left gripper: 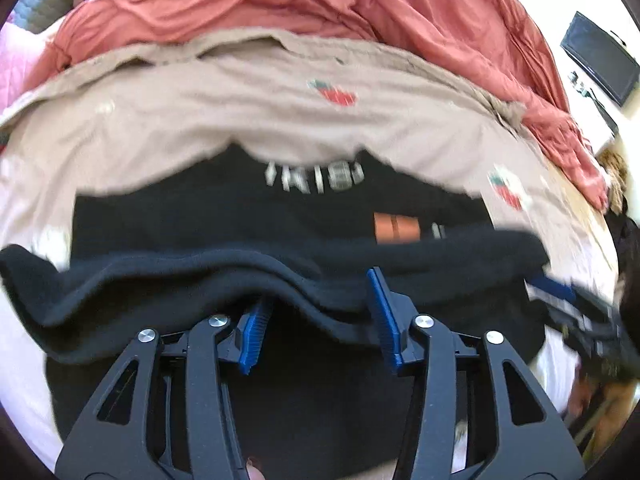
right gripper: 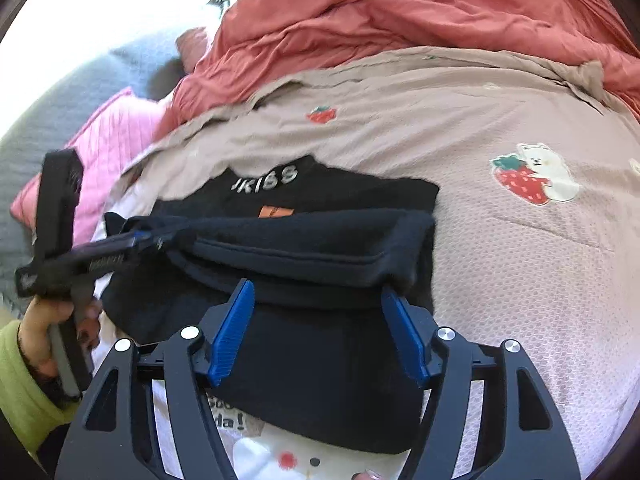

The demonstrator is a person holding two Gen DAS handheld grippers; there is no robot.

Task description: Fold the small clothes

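Nearest the right wrist camera, the right gripper [right gripper: 316, 332] has its blue fingers [right gripper: 232, 332] spread wide, with dark cloth lying between them but not pinched. The left gripper [left gripper: 320, 316] is likewise spread above the fold; from the right wrist view it comes in from the left side, in a hand [right gripper: 48, 332] with a green sleeve [right gripper: 20, 392].

The task's thing, a black garment [right gripper: 320, 248], lies on a beige strawberry-print sheet [right gripper: 520, 240] on the bed, its near hem doubled over into a thick roll across the middle. White lettering [right gripper: 264, 178] and an orange tag [right gripper: 276, 212] show on the flat part beyond.

This looks like the release after a first fold: both sets of fingers are off the cloth. The next move probably calls for taking a side edge and bringing it across, or pressing the roll flat.

There is open sheet to the right of the garment for a sideways sweep. To the left a pink cushion [right gripper: 116, 136] crowds in, and farther off the rumpled red blanket [right gripper: 400, 12] bounds the working area.
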